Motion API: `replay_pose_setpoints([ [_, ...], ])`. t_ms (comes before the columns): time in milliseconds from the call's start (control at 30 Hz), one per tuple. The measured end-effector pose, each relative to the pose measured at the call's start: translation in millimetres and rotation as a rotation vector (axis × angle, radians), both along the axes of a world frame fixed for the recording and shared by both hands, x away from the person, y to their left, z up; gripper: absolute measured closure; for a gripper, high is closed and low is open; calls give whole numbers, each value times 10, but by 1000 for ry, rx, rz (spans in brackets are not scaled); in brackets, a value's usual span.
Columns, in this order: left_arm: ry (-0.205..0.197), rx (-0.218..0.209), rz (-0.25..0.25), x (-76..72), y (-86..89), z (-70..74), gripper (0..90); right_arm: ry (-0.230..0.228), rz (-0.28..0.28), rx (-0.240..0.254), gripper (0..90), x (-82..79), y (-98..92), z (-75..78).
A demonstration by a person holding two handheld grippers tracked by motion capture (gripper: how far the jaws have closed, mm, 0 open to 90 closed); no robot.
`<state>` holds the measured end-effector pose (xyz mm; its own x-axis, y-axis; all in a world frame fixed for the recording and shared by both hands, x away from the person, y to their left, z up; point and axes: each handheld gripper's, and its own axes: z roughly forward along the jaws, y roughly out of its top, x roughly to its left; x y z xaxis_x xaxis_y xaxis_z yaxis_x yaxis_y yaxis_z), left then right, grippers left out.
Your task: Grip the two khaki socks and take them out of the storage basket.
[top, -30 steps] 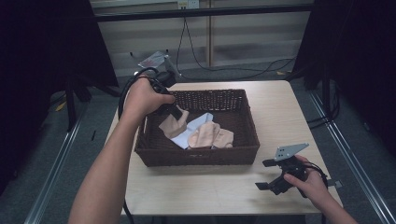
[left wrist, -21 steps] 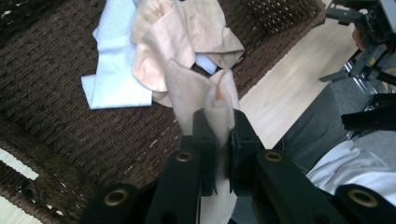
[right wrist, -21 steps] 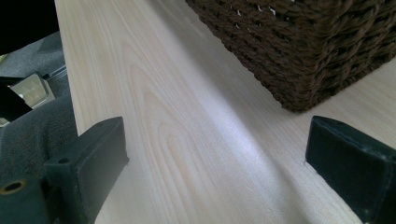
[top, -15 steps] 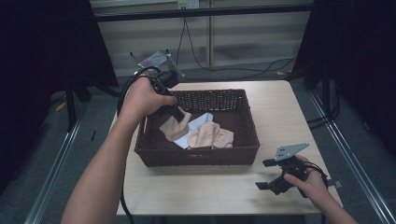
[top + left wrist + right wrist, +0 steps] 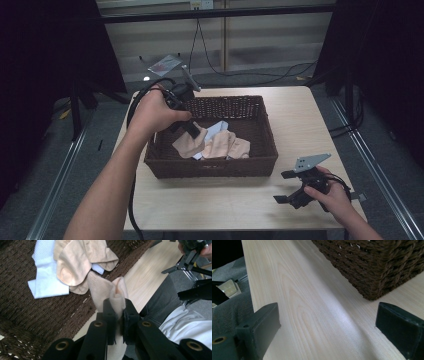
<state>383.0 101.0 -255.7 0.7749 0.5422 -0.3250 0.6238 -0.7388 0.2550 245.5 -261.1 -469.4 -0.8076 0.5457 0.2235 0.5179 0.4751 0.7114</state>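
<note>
Over the brown wicker basket (image 5: 260, 150), at its 9 o'clock side, the left gripper (image 5: 117, 315) has its jaws pinching a beige sock (image 5: 106, 290), lifting it from the pile of beige and white socks (image 5: 220, 145) inside. At 4 o'clock on the wooden surface (image 5: 210, 200), the right gripper (image 5: 282, 187) rests near the basket with jaws spread wide.

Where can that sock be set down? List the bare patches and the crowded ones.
Bare table runs along the near edge in front of the basket, up to the right gripper, which sits open on the near right corner. The strip right of the basket is also free. Inside the basket, socks crowd the middle where the left gripper pinches a beige sock.
</note>
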Motion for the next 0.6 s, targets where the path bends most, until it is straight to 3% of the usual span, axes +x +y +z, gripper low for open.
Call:
replay_pose_setpoints([
  [600,8,-30,-54,-251,22,-201,834,-1,0,-1,52,0,4,-3],
])
